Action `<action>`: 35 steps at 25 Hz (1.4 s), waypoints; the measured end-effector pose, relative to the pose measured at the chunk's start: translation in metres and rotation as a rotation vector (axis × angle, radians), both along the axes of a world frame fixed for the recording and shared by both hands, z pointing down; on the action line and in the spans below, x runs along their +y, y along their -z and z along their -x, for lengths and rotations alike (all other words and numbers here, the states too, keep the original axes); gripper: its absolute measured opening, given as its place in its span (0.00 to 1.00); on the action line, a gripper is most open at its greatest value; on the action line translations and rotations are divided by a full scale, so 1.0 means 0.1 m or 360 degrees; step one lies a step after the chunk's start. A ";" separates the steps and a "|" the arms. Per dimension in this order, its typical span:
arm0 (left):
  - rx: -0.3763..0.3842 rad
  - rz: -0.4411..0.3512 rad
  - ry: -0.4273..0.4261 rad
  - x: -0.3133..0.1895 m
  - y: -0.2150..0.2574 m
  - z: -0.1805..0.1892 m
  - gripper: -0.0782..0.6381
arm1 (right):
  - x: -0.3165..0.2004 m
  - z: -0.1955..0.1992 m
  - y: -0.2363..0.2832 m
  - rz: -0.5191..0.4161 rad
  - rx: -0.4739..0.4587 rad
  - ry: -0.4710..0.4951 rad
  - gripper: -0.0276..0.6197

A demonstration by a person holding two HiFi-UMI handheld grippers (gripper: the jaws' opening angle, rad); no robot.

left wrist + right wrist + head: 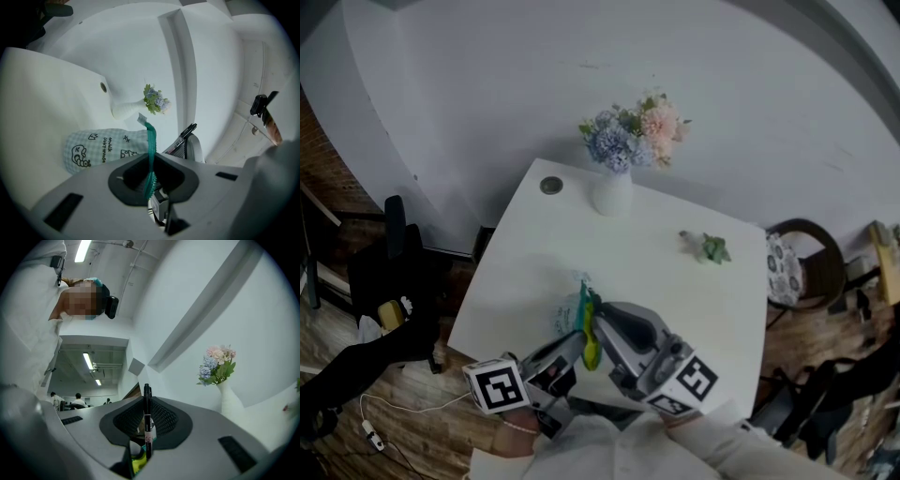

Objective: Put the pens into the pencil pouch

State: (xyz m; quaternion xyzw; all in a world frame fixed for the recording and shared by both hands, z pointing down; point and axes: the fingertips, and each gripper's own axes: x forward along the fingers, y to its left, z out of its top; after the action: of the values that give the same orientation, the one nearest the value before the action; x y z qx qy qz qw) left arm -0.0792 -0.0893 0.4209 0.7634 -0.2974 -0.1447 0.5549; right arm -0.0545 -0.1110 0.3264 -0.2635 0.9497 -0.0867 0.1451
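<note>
1. Head view: white table [675,281] w/ a white vase [612,193] of pink & blue flowers [633,133] at the far edge. There's a small round disc [550,185] nr the far-left corner & a small green item [709,247] to the right. Both grippers meet over the near edge. Left gripper [577,339] & right gripper [604,321] are close together, w/ the pencil pouch [566,315] just past their tips and its green zipper edge [584,306] standing up between them. A yellow-green bit [591,353] shows low betw. the grippers; can't tell what it is.
2. Left gripper view: left gripper [151,165] jaws are pinched narrow on the green zipper edge [150,140]. The pale checked pencil pouch [101,147] w/ doodles lies on the table [42,103] beyond. The black pen [189,131] in the other gripper is just beside the pouch mouth.
3. Right gripper view: right gripper [147,414] jaws are clamped narrow on the black pen [147,420], which stands upright betw. the pads. Vase [229,400] & flowers [216,363] are to the right.
</note>
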 end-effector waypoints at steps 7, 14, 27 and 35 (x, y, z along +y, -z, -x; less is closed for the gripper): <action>-0.0006 0.0004 0.0006 0.00 -0.01 0.03 0.16 | 0.07 -0.03 -0.01 0.0007 -0.0011 0.0028 0.11; 0.0001 0.0005 0.0006 0.01 -0.01 0.04 0.16 | 0.11 -0.05 -0.07 0.0037 0.0005 0.0044 0.11; -0.0120 -0.0120 -0.0008 -0.04 0.10 0.13 0.16 | 0.09 -0.05 -0.17 0.0035 0.0140 0.0015 0.11; -0.0269 -0.0269 0.0092 -0.21 0.27 0.40 0.16 | 0.04 -0.04 -0.36 0.0127 0.0276 0.0005 0.09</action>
State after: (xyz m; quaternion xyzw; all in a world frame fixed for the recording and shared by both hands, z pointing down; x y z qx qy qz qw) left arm -0.1192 -0.1106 0.3942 0.8080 -0.3518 -0.1202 0.4571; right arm -0.0509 -0.1069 0.3623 -0.2740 0.9549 -0.1016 0.0517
